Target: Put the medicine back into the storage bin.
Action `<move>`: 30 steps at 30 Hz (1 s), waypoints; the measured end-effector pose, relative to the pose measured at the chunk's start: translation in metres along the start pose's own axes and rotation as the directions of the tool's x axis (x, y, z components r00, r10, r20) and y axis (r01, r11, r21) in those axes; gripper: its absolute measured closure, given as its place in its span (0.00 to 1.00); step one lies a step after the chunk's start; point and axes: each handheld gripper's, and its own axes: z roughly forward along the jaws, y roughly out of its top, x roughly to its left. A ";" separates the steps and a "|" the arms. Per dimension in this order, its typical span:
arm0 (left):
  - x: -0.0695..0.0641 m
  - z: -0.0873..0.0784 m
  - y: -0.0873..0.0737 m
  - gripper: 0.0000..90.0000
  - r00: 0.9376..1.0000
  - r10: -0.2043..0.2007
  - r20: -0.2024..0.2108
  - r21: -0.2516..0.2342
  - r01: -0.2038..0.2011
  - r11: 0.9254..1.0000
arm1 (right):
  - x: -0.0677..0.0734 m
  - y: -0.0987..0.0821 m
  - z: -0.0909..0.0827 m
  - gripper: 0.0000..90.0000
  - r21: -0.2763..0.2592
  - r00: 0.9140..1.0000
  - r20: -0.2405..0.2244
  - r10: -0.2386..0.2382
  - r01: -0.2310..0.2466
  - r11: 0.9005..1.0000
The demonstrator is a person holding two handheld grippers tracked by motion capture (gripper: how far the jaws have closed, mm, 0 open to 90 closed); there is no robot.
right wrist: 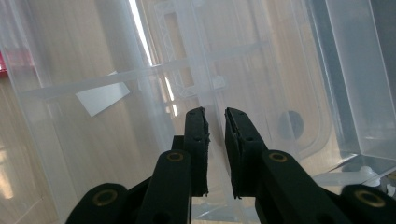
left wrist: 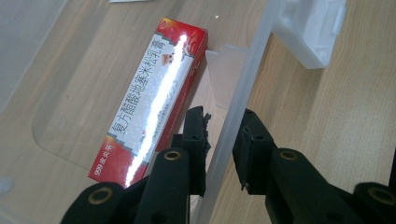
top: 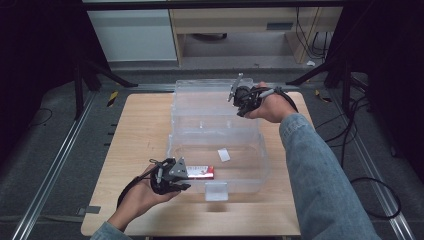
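Surface: pale wood table [top: 140, 130], grey floor, dark frame around | clear plastic box [top: 250, 172] mid-table, lid [top: 200, 107] raised | red carton [left wrist: 154, 93] inside, near front wall | left gripper [left wrist: 224, 140] clamped on front wall | right gripper [right wrist: 215, 135] pinching lid edge.
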 end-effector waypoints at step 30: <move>-0.005 0.001 0.004 0.81 1.000 0.004 -0.015 0.007 -0.004 1.000 | 0.021 -0.006 -0.022 0.99 -0.049 0.996 -0.019 -0.084 0.083 0.995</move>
